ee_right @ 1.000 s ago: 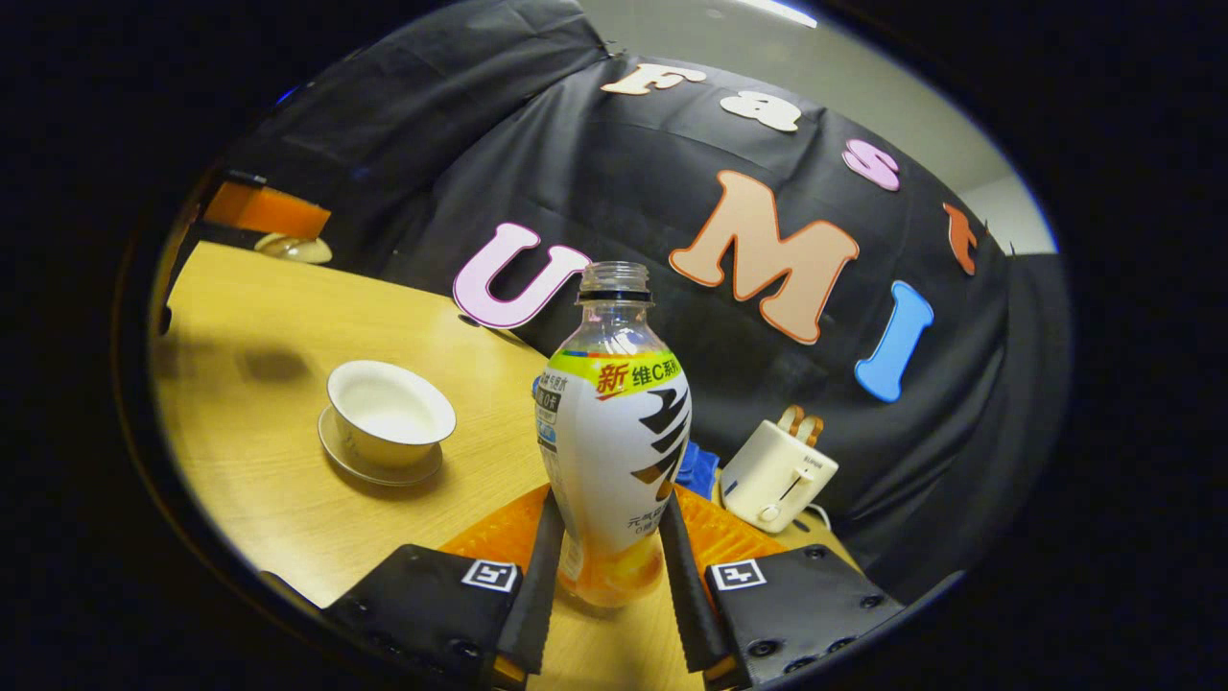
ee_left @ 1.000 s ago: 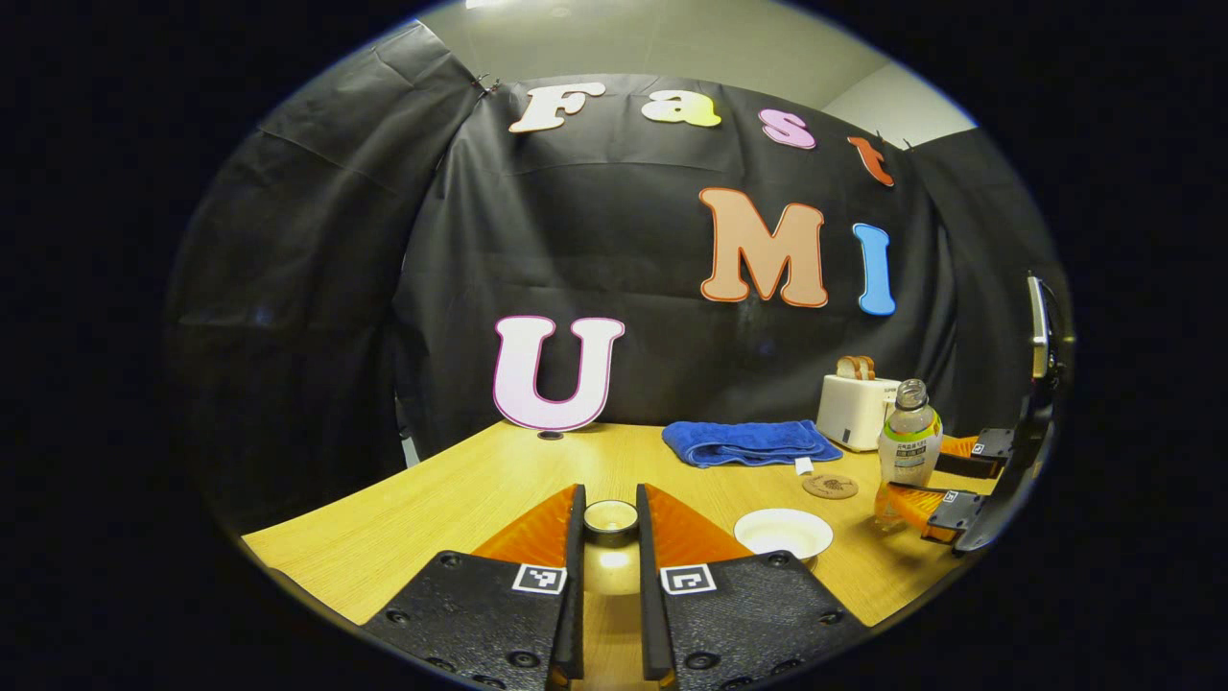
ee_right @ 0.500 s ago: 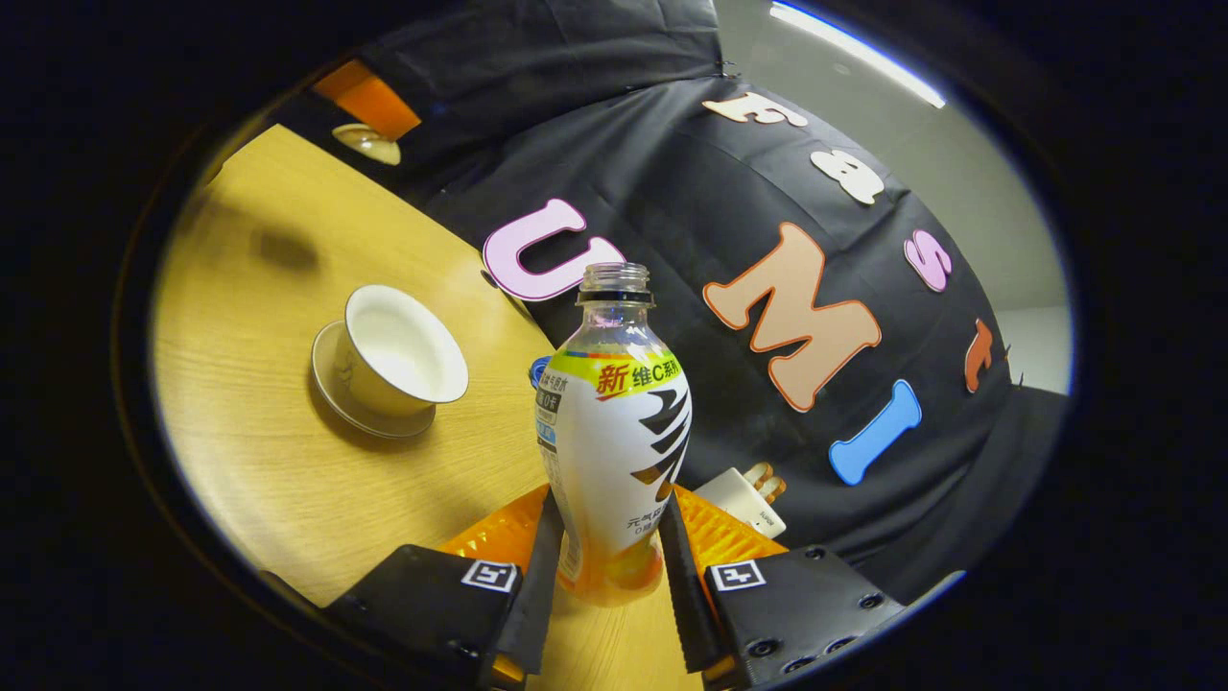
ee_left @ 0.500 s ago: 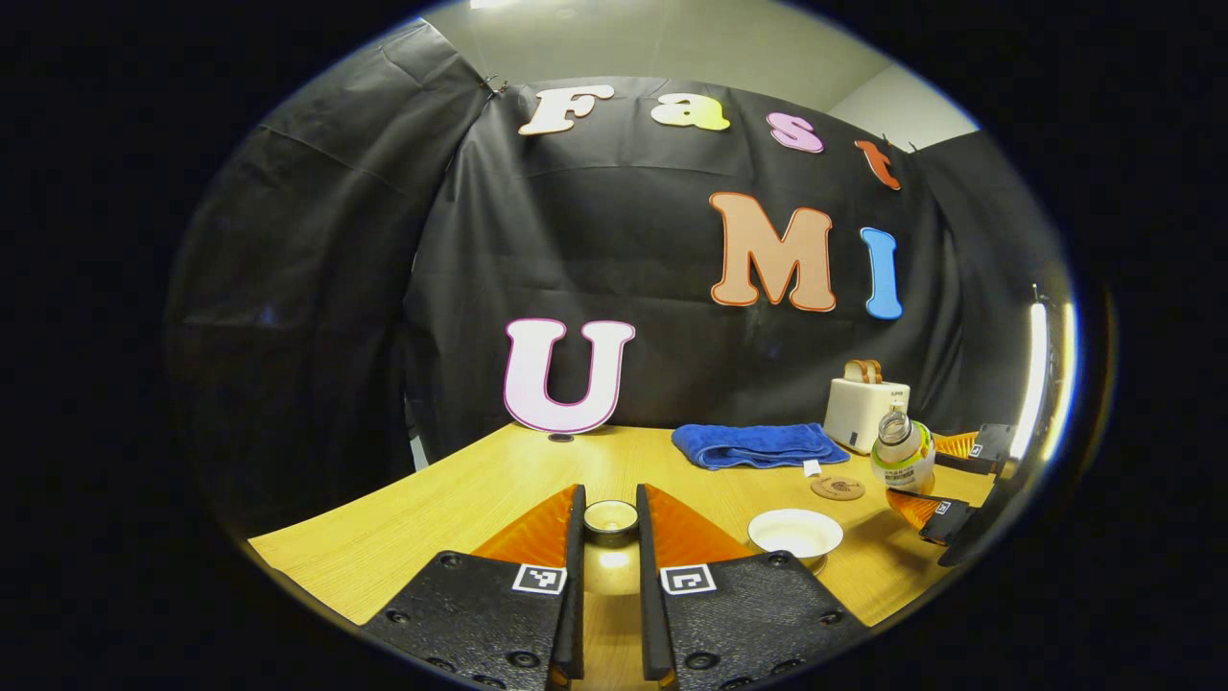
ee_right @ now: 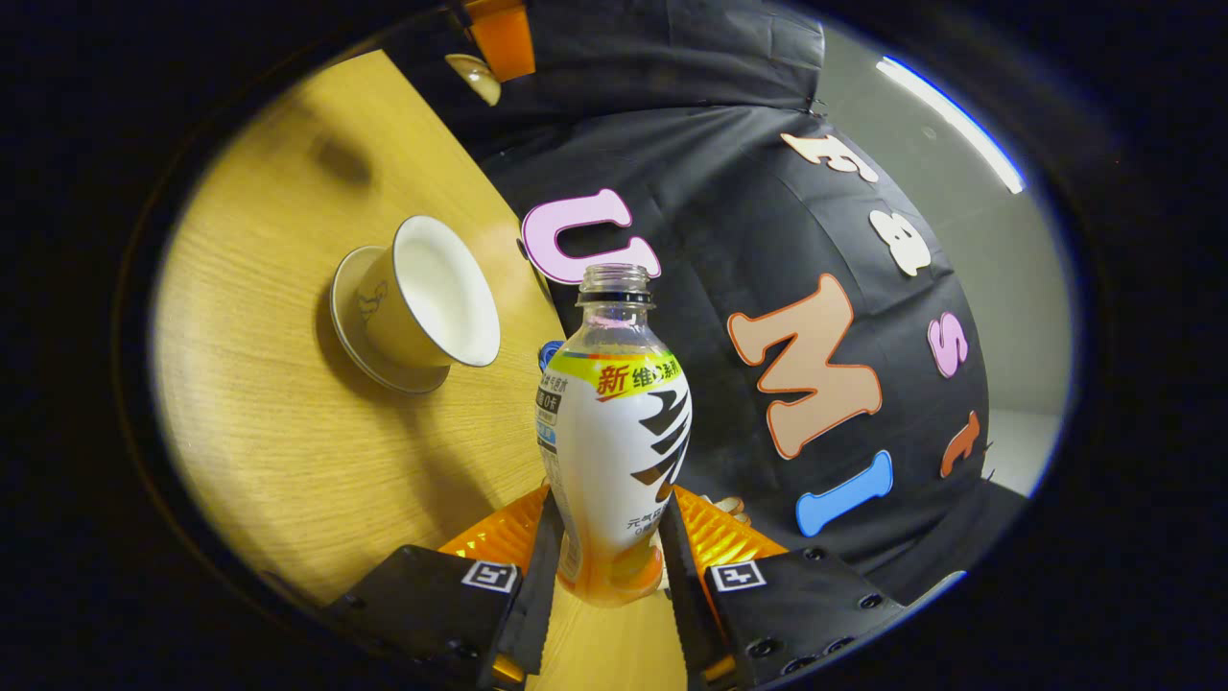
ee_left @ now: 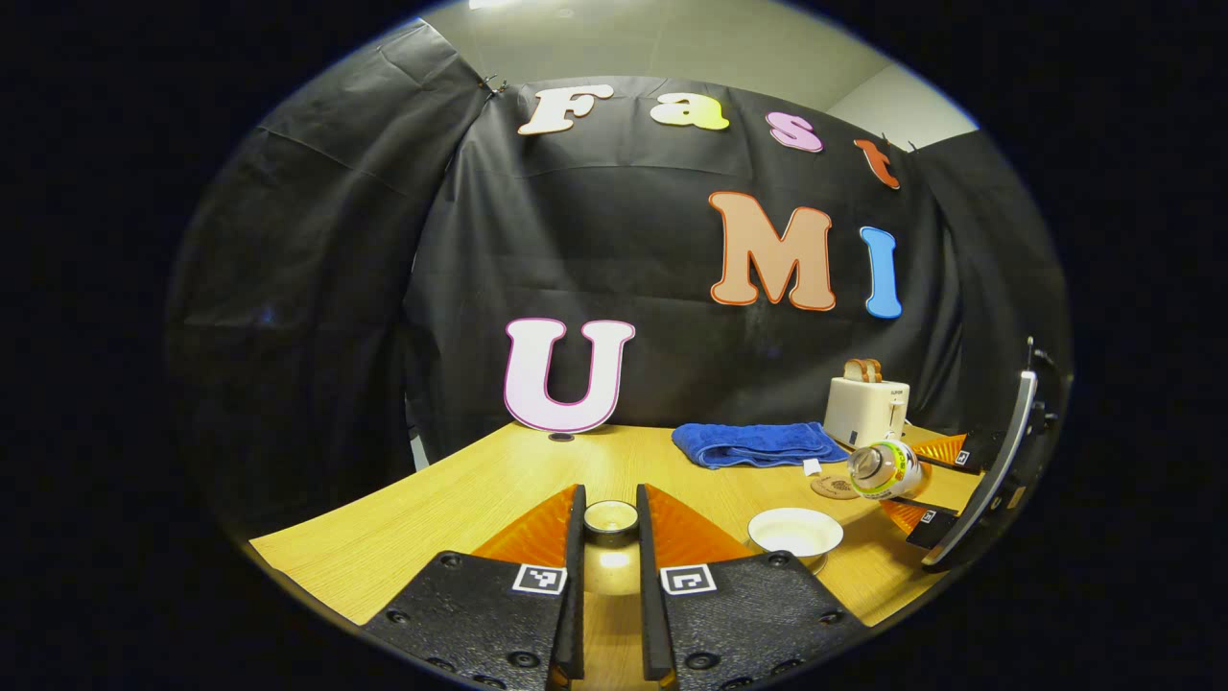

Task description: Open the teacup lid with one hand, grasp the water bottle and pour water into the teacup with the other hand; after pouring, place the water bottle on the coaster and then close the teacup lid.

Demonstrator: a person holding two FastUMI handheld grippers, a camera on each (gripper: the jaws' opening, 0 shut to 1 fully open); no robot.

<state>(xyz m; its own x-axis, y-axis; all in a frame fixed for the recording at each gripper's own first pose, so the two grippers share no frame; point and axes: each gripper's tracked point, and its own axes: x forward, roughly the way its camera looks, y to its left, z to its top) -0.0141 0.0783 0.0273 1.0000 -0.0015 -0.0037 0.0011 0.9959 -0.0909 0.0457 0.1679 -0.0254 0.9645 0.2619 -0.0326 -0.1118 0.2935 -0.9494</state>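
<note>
Bottle (ee_right: 614, 432) sits squeezed between our right gripper (ee_right: 606, 576) fingers, tipped toward the open teacup (ee_right: 422, 302) on the table (ee_right: 278, 451). Our left gripper (ee_left: 610, 537) pinches the lid (ee_left: 611, 517) above the table.

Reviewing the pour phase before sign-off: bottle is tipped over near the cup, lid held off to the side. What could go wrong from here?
1. The water bottle, uncapped and tilted steeply in the right gripper, has its mouth beside the teacup, not clearly over it; water may land on the table.
2. The fingers grip low on the bottle's rounded base, so it may slip or swivel.
3. The lid sits between the left gripper fingers by its knob; a loose hold may drop it.
</note>
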